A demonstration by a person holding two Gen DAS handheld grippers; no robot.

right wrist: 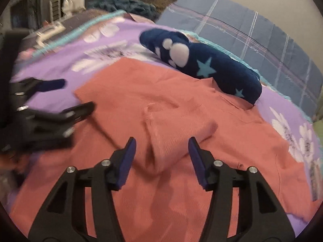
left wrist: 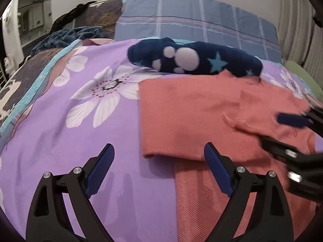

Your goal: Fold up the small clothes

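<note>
The fold is partway done: the pink garment lies spread on the purple sheet, filling the centre and lower half of the right wrist view, with one flap already turned in over its middle. A navy sock lies just beyond it, at upper centre, touching its far edge.

The right gripper points steeply down, its jaws partly open on either side of the raised flap, pads not visibly pressing the cloth. The left gripper hangs at the lower centre of its own view, jaws wide and empty, one finger over the sheet and the other over the garment's left edge.

The next move probably calls for the left gripper to pinch that left edge and carry it across, while the right gripper either clamps the flap or lets it lie flat.
</note>
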